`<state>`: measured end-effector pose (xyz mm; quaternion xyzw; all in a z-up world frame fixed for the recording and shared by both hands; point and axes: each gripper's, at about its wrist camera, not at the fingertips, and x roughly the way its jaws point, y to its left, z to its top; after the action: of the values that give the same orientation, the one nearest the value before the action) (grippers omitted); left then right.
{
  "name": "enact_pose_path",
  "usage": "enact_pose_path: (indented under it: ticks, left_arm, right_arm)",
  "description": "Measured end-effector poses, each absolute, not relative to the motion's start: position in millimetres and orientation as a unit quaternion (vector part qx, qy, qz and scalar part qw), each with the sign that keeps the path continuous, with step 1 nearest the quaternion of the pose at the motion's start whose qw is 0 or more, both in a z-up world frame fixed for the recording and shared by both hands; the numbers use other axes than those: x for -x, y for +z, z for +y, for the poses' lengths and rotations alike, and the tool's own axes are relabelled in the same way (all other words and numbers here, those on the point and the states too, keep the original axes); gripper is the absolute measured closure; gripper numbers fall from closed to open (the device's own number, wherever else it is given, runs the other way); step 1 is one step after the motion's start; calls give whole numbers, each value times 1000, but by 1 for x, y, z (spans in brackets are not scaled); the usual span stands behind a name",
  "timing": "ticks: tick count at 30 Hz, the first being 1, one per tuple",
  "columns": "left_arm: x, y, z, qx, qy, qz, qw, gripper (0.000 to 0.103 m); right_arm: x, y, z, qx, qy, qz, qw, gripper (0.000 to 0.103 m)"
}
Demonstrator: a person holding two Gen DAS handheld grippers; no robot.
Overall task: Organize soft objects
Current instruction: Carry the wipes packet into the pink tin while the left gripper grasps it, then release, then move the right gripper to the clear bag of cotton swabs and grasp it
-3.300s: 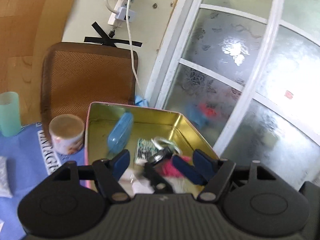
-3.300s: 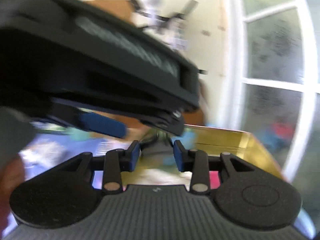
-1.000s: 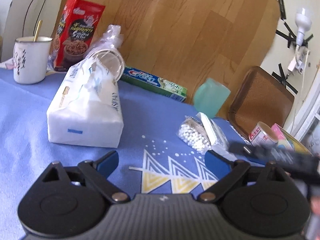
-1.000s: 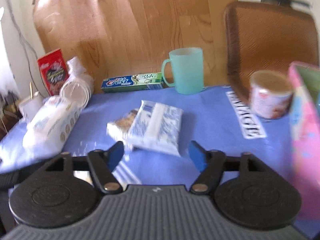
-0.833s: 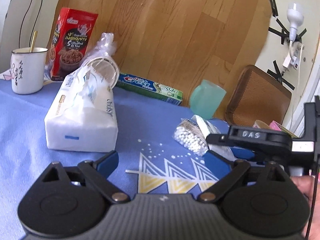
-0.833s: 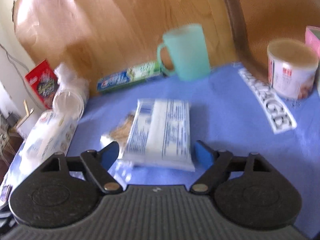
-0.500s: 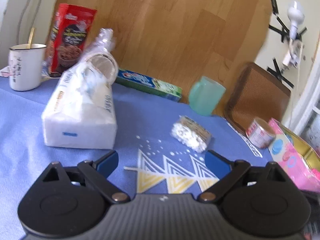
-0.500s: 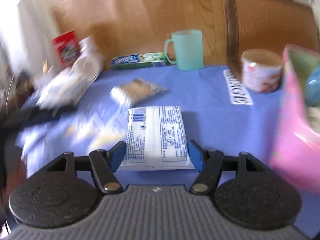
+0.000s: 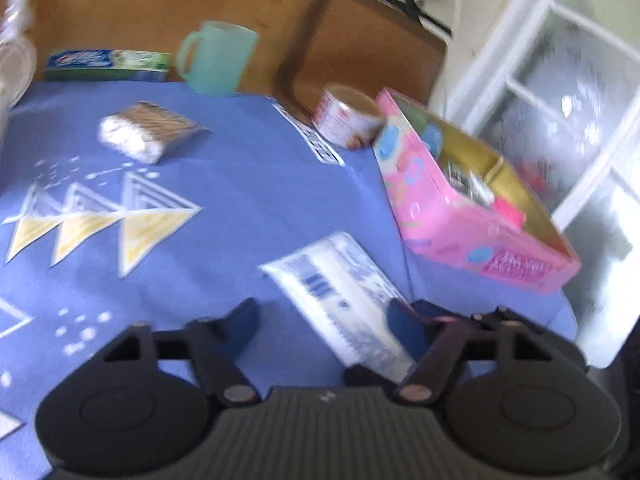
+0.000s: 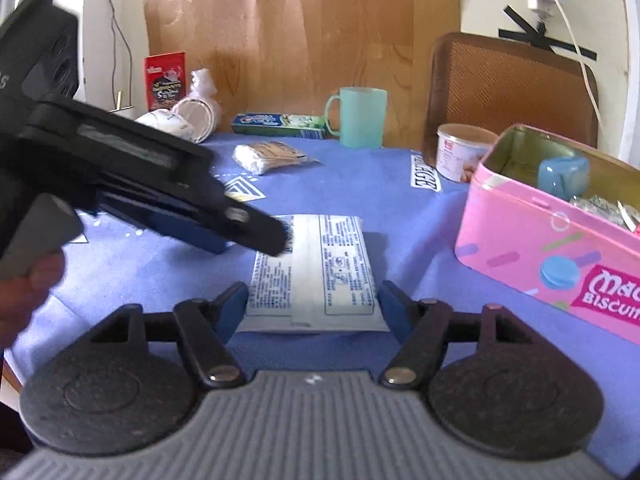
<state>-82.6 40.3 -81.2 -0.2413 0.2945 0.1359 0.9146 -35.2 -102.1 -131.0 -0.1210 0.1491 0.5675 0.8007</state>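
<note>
Both tongs meet at the white tissue pack [image 10: 312,272], low in the middle on the blue tablecloth [image 10: 384,208]. Right tongs [image 10: 312,304] pinch its near end. Left tongs [image 9: 320,326] are closing around it, one pad touching. Pink biscuit tin [image 10: 560,256] sits at right.

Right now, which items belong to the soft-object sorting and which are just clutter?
In play: white wipes packet, cotton swab bag, pink biscuit tin.
Clutter: teal mug, toothpaste box, small tub, red snack box.
</note>
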Motion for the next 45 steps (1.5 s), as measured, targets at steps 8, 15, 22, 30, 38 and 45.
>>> enact_pose_path:
  ticks: [8,15,22,30,38,45]
  left_arm:
    - [42,-31,18,211,84,242,943,48]
    - [-59,11,-18,145,31,212,966,41]
    - [-107,-24,-25,141,89,249,954,31]
    - [-40,-28,10,130,145,227,954,26]
    - [74,-60,94,148,303,230,913,26]
    - [157,-86,151,187,454,198,849,25]
  right_arm:
    - [30,-105,-138,72,508,39,858,33]
    - [-45,-75,-161,14,404,17,914,31]
    - [-108,-91,-169,-10,304,83,949,29]
    - [-77,-85,-170,-55,341,65,936,35]
    - [-31,-73,-119,-13,486,93,869,36]
    - [-23,-73,0,14,566,217,795,35]
